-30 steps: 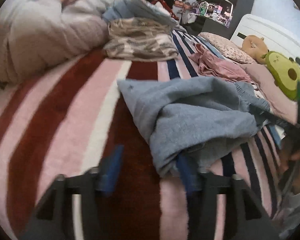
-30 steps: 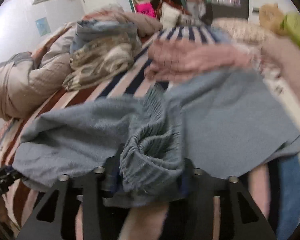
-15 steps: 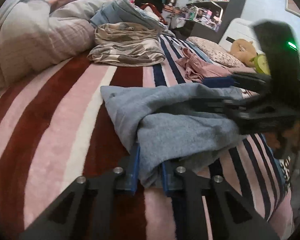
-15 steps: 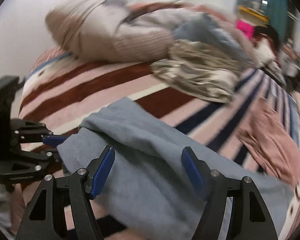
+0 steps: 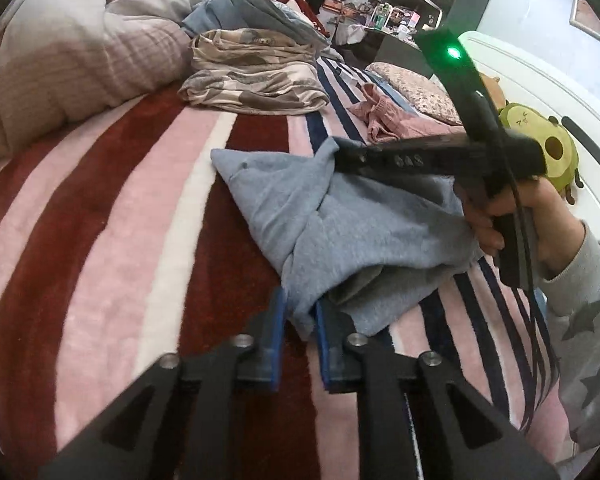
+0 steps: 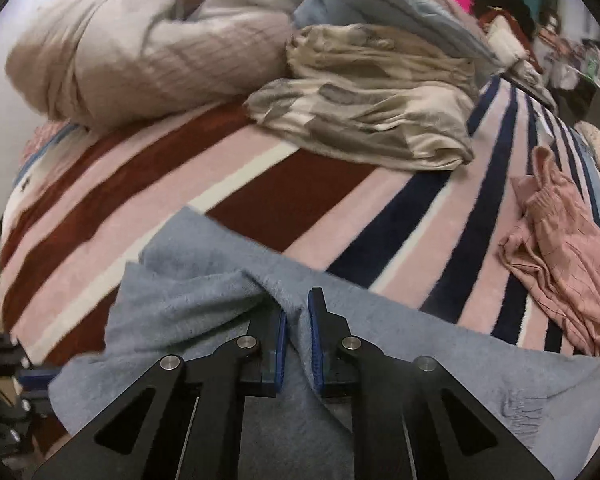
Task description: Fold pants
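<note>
Striped blanket (image 5: 112,208): avocado plush (image 5: 548,152) only left view, w/ pants (image 5: 340,224).

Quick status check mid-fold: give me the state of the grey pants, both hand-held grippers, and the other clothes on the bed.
Grey pants: bunched, partly folded on the striped blanket.
Left hand-held gripper: pinching a pants corner; jaws just eased slightly wider.
Right hand-held gripper: just closed on a pants fold.
Pink garment: crumpled, lying apart from the pants.
Beige patterned garment: in a loose pile, untouched.
Avocado plush: resting by the headboard.
</note>
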Action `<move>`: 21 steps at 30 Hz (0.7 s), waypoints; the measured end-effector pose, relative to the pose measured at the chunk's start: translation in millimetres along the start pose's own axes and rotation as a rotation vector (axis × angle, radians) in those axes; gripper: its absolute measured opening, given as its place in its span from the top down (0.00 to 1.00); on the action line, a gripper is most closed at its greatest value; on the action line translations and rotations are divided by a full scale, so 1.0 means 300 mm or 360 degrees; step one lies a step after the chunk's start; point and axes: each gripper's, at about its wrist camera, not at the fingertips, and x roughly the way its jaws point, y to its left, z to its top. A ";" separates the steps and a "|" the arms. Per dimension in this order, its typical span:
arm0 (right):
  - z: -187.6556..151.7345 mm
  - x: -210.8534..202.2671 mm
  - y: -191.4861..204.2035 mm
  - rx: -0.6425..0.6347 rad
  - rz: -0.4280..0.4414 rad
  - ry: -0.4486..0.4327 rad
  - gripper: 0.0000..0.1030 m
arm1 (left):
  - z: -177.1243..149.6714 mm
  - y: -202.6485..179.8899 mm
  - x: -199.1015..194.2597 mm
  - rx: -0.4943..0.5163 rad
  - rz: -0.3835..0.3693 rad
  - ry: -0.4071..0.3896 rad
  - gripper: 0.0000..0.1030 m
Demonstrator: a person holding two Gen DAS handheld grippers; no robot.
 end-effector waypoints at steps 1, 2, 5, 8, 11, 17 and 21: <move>-0.009 -0.016 0.004 -0.0005 0.0009 -0.0006 0.90 | 0.004 0.006 -0.015 -0.0003 -0.0001 -0.0018 0.57; -0.029 -0.051 -0.001 0.0019 0.0023 -0.0030 0.75 | 0.009 0.016 -0.037 -0.0016 -0.0026 -0.0055 0.50; -0.112 -0.181 -0.052 0.0149 0.0058 -0.0137 0.52 | 0.029 0.048 -0.096 -0.0068 -0.0132 -0.0151 0.45; -0.226 -0.295 -0.106 0.0256 0.0053 -0.0180 0.45 | 0.037 0.056 -0.124 -0.0096 -0.0140 -0.0200 0.36; -0.332 -0.352 -0.160 0.0353 -0.0038 -0.0195 0.35 | 0.030 -0.006 -0.071 0.0020 -0.0060 -0.0106 0.25; -0.491 -0.351 -0.276 0.0589 -0.0068 -0.0161 0.35 | 0.019 -0.106 0.076 0.0134 0.0259 0.0027 0.25; -0.500 -0.312 -0.306 0.0666 -0.0067 -0.0168 0.35 | 0.030 -0.105 0.109 0.0028 0.0436 -0.0087 0.26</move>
